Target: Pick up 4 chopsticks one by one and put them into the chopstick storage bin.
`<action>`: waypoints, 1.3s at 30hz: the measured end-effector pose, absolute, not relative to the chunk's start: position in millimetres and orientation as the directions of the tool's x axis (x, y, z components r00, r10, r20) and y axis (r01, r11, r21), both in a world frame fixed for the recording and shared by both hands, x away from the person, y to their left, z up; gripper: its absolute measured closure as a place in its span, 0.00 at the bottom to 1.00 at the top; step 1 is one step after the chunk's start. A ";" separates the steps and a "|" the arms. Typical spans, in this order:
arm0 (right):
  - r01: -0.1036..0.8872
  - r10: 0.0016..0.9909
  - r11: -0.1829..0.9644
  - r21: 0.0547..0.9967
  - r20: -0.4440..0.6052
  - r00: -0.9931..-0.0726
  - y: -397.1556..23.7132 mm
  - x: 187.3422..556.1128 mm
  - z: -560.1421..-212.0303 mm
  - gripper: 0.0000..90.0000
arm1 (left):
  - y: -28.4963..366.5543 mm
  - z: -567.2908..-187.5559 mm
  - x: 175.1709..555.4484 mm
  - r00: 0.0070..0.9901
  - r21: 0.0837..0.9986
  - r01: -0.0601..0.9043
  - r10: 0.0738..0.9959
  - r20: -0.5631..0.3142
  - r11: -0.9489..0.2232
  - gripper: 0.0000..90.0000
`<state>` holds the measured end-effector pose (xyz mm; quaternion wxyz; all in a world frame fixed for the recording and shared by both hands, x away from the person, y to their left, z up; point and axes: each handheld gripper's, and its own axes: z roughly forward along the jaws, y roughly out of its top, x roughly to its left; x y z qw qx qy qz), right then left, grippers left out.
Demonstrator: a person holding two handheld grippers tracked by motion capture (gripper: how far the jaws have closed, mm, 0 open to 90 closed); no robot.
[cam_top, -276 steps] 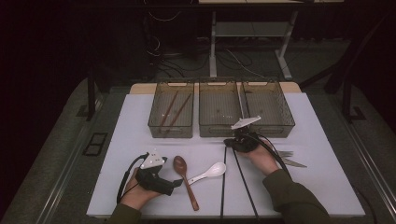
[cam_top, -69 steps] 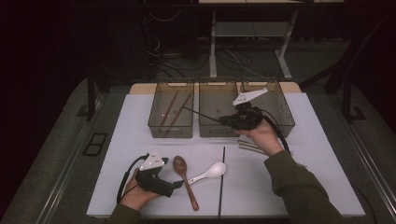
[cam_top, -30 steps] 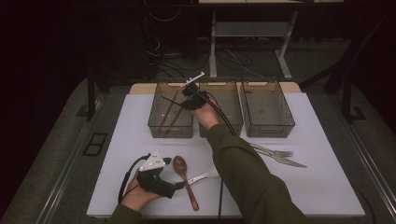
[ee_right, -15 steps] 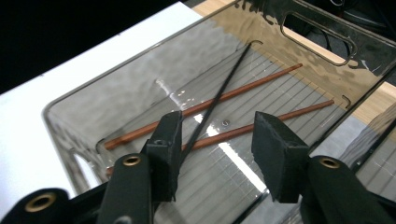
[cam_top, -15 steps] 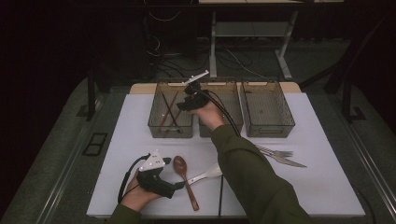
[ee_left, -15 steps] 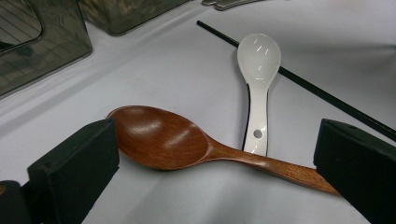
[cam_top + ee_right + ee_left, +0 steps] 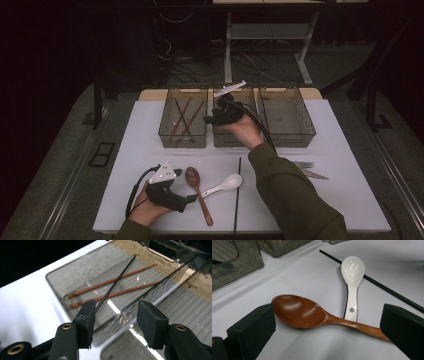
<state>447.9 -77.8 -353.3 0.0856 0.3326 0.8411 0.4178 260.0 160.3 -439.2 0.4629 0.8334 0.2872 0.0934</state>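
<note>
My right gripper (image 7: 209, 120) hovers over the wall between the left bin (image 7: 183, 145) and the middle bin (image 7: 226, 142). Its jaws have just been opening and stand open (image 7: 115, 322) with nothing between the pads. Below it, in the left bin (image 7: 56, 286), a black chopstick (image 7: 117, 280) lies across two brown chopsticks (image 7: 112, 282). My left gripper (image 7: 191, 198) rests on the table at the front left, open. A wooden spoon (image 7: 299, 311) lies lengthwise between its jaws, and the pads do not squeeze it.
A white spoon (image 7: 225, 184) lies beside the wooden spoon (image 7: 197, 192), touching its handle. A second black chopstick (image 7: 238, 195) lies on the white board right of them. Metal forks (image 7: 309, 170) rest at the right. The right bin (image 7: 286, 117) stands at the back.
The right hand has drawn back to the right, from over the left bin toward the middle bin. Its jaws opened, and the black chopstick it held now lies in the left bin. The left hand stayed still.
</note>
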 end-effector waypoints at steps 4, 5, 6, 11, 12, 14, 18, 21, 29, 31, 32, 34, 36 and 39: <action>0.474 0.620 0.431 0.768 0.130 -0.774 -93.6 435.0 -350.8 0.55 | 161.0 -439.4 260.0 0.816 0.821 0.397 0.568 -0.111 -0.410 0.00; 0.476 0.619 0.430 0.768 0.133 -0.774 -97.5 431.2 -350.4 0.55 | 160.5 -439.8 259.8 0.814 0.824 0.398 0.570 -0.115 -0.403 0.00; 0.472 0.616 0.432 0.768 0.131 -0.777 -101.4 427.6 -350.5 0.55 | 160.5 -439.8 259.9 0.814 0.824 0.399 0.570 -0.115 -0.403 0.00; 0.466 0.599 0.460 0.756 0.123 -0.791 -118.6 410.1 -356.6 0.63 | 159.4 -440.6 259.8 0.812 0.821 0.403 0.572 -0.116 -0.405 0.00; 0.477 0.600 0.463 0.747 0.133 -0.789 -121.6 406.7 -358.2 0.65 | 159.2 -440.5 259.7 0.810 0.821 0.405 0.574 -0.117 -0.404 0.00; 0.476 0.597 0.477 0.739 0.125 -0.792 -128.3 401.7 -363.3 0.68 | 159.3 -440.6 260.0 0.810 0.820 0.405 0.575 -0.116 -0.404 0.00; 0.492 0.603 0.492 0.718 0.127 -0.788 -141.1 393.9 -376.4 0.74 | 160.0 -441.3 260.5 0.808 0.819 0.407 0.577 -0.117 -0.404 0.00; 0.509 0.608 0.497 0.703 0.137 -0.782 -148.6 390.5 -387.9 0.80 | 159.9 -441.4 260.5 0.807 0.819 0.408 0.578 -0.118 -0.403 0.00; 0.537 0.610 0.530 0.656 0.145 -0.779 -161.4 383.8 -411.6 0.99 | 160.3 -441.5 260.5 0.807 0.818 0.408 0.579 -0.117 -0.405 0.00; 0.540 0.608 0.540 0.646 0.144 -0.781 -162.9 382.9 -416.4 0.99 | 160.4 -441.5 260.5 0.807 0.818 0.408 0.579 -0.117 -0.404 0.00; 0.543 0.609 0.543 0.641 0.145 -0.780 -163.4 382.6 -418.9 0.99 | 160.4 -441.5 260.4 0.807 0.819 0.409 0.579 -0.117 -0.403 0.00; 0.548 0.613 0.546 0.633 0.144 -0.777 -164.6 382.3 -422.9 0.99 | 160.5 -441.5 260.4 0.806 0.819 0.409 0.580 -0.117 -0.403 0.00; 0.553 0.617 0.549 0.626 0.143 -0.774 -165.4 382.5 -425.8 0.99 | 160.5 -441.5 260.4 0.807 0.819 0.408 0.580 -0.117 -0.403 0.00; 0.558 0.625 0.560 0.613 0.130 -0.769 -165.1 383.3 -429.3 0.99 | 160.5 -441.5 260.5 0.809 0.818 0.406 0.577 -0.114 -0.408 0.00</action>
